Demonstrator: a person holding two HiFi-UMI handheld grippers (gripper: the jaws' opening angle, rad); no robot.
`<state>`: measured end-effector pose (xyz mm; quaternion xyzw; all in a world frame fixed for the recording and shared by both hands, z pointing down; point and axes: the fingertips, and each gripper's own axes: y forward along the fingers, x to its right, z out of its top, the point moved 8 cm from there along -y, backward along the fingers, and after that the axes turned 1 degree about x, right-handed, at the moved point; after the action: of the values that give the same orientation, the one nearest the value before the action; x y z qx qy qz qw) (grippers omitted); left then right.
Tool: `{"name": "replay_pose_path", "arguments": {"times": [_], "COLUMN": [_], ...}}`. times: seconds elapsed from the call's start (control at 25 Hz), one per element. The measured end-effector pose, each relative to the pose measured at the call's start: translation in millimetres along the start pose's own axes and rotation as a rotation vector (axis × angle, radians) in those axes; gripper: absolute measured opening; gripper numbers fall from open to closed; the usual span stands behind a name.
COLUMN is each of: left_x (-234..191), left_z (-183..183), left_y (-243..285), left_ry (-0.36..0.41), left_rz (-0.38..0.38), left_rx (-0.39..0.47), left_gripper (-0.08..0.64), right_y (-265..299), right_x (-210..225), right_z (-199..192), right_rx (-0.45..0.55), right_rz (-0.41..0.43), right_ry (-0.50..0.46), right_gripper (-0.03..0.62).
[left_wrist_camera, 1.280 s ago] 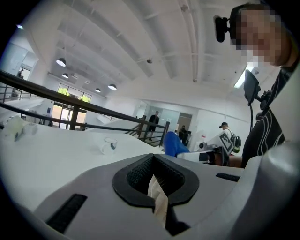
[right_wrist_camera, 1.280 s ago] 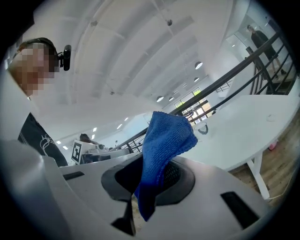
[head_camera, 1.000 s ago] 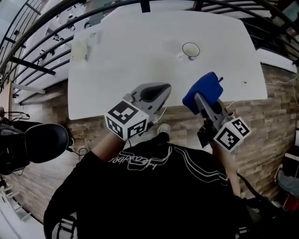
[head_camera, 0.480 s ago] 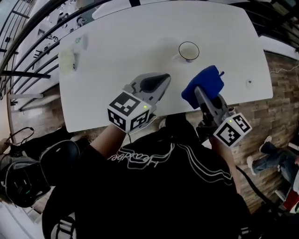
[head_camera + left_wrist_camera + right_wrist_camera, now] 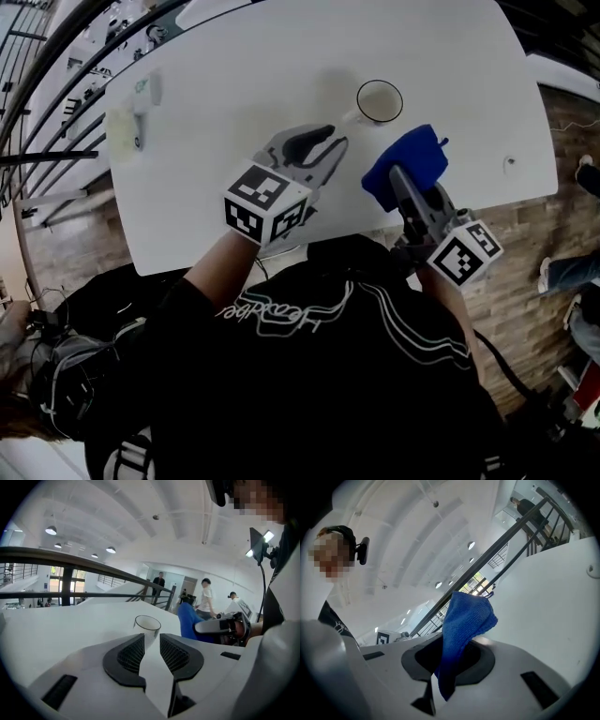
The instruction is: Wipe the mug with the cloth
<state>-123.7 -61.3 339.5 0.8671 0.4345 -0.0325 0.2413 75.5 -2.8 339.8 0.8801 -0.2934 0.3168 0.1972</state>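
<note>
A pale mug [image 5: 379, 101] with a dark rim stands upright on the white table [image 5: 234, 66], handle toward the near left. My left gripper [image 5: 325, 150] hovers just short of it, to its near left. In the left gripper view the mug [image 5: 147, 625] stands beyond the jaws, which are opening with nothing between them. My right gripper [image 5: 398, 185] is shut on a blue cloth [image 5: 405, 167] near the table's front edge, right of the mug. In the right gripper view the cloth [image 5: 465, 625] sticks up from the jaws.
Small pale objects [image 5: 136, 103] lie at the table's far left, and a tiny dark item [image 5: 511, 161] at its right edge. Dark railings [image 5: 70, 578] run behind the table. People [image 5: 205, 599] stand far off. Wooden floor [image 5: 525, 234] lies below the front edge.
My left gripper has moved forward over the table toward the mug, and its jaws have parted. The right gripper has kept the cloth and barely moved.
</note>
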Motion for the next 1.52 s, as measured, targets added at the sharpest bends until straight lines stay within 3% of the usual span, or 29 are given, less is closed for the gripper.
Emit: {"name": "replay_pose_path", "arguments": {"times": [0.2, 0.48, 0.64, 0.8, 1.0, 1.52], "left_x": [-15, -29, -36, -34, -29, -15], "left_z": [-5, -12, -14, -16, -16, -20], "left_y": [18, 40, 54, 65, 64, 68], "left_ry": [0.017, 0.013, -0.002, 0.047, 0.038, 0.064], "left_rz": [0.007, 0.022, 0.006, 0.005, -0.003, -0.023], "left_rx": [-0.072, -0.103, -0.117, -0.134, -0.136, -0.152], "left_gripper": [0.114, 0.147, 0.146, 0.146, 0.095, 0.081], "right_y": [15, 26, 37, 41, 40, 46], "right_x": [3, 10, 19, 27, 29, 48], "right_z": [-5, -10, -8, -7, -10, -22], "right_rx": [0.017, 0.075, 0.111, 0.145, 0.147, 0.167], "right_rz": [-0.01, 0.013, 0.006, -0.006, -0.008, -0.051], "right_ry": [0.068, 0.159, 0.199, 0.205, 0.209, 0.299], "right_gripper": [0.051, 0.051, 0.051, 0.051, 0.051, 0.051]}}
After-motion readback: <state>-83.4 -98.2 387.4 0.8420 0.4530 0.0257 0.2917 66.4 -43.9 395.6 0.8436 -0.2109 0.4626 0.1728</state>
